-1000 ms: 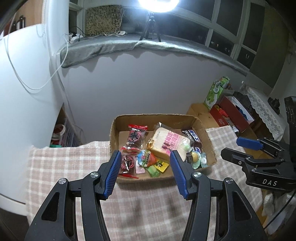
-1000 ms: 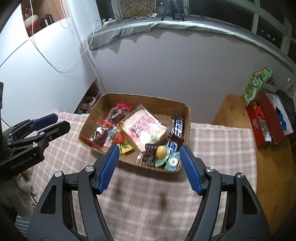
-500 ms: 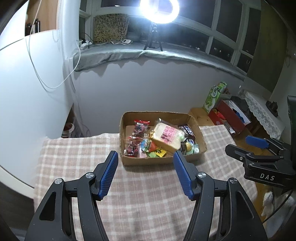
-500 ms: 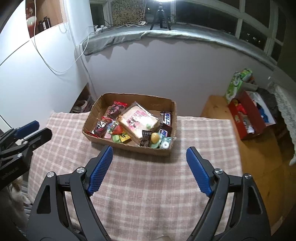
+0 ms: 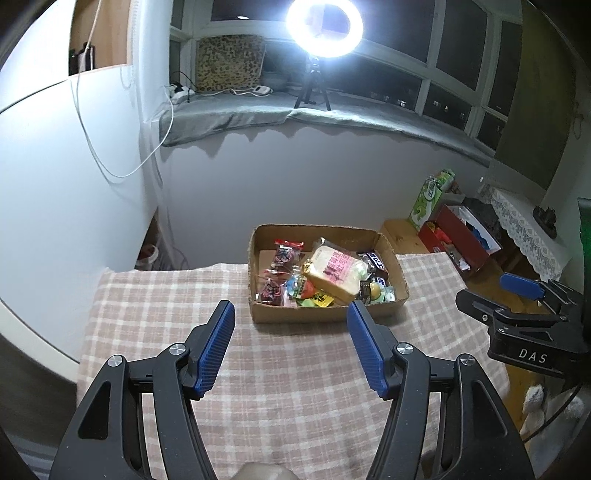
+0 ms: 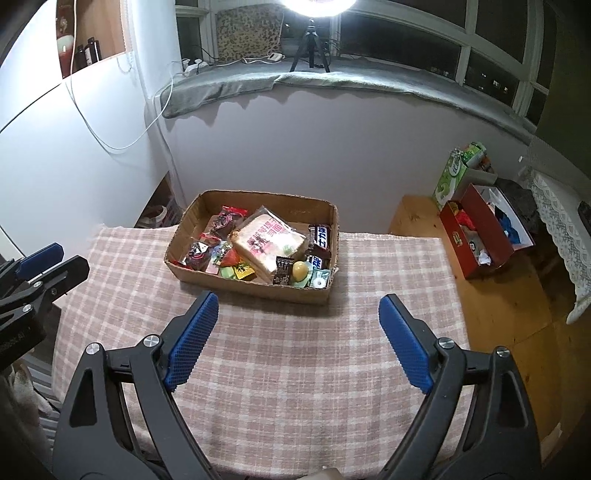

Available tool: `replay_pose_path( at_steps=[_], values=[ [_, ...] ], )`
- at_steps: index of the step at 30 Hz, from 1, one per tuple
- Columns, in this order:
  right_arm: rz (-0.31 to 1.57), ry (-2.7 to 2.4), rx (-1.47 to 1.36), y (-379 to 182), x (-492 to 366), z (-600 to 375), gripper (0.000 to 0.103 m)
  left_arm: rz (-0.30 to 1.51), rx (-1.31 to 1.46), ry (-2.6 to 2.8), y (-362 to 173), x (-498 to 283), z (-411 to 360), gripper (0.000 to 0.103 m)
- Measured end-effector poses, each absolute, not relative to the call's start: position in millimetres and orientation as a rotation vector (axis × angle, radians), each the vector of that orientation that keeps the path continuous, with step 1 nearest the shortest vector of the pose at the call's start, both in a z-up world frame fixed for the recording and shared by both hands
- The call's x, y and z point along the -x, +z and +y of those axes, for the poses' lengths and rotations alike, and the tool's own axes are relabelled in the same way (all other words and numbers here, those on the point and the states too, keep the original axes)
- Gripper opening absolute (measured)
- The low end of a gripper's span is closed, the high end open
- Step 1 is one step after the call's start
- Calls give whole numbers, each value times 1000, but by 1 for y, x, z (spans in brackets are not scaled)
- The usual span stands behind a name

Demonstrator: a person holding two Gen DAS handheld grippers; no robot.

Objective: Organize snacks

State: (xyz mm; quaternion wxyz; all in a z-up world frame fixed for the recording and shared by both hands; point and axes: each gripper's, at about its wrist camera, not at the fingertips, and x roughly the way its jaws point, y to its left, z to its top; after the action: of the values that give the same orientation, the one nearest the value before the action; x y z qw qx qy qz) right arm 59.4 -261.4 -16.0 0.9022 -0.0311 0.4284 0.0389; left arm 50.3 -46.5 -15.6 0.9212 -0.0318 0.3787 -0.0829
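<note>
A shallow cardboard box [image 5: 325,315] [image 6: 258,288] sits at the far edge of the checked tablecloth. It holds a wrapped bread pack [image 5: 332,271] [image 6: 269,242], dark chocolate bars [image 6: 320,238], a yellow ball [image 6: 300,270] and several small sweets. My left gripper [image 5: 291,306] hovers over the cloth on the near side of the box, open and empty. My right gripper [image 6: 298,296] hangs likewise in front of the box, its jaws opening with nothing between them. Each gripper also shows at the edge of the other's view, the right gripper [image 5: 491,291] and the left gripper [image 6: 51,258].
The checked tablecloth [image 6: 295,350] spreads between the grippers and the box. To the right, a wooden surface [image 6: 498,295] carries a red box [image 6: 484,232] of oddments and a green carton [image 6: 454,173]. A pale wall rises behind the box, with a ring light [image 5: 325,27] on the sill.
Both grippers have drawn back and up from the box, which now looks smaller and farther off. Both pairs of jaws stand wider, the right one most.
</note>
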Motion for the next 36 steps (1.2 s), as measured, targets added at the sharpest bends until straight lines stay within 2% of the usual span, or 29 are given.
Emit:
replay_pose_path(
  at_steps=[36],
  values=[
    [883, 86, 84, -15, -50, -253, 91, 803, 96, -161, -14, -46, -44, 63]
  ],
)
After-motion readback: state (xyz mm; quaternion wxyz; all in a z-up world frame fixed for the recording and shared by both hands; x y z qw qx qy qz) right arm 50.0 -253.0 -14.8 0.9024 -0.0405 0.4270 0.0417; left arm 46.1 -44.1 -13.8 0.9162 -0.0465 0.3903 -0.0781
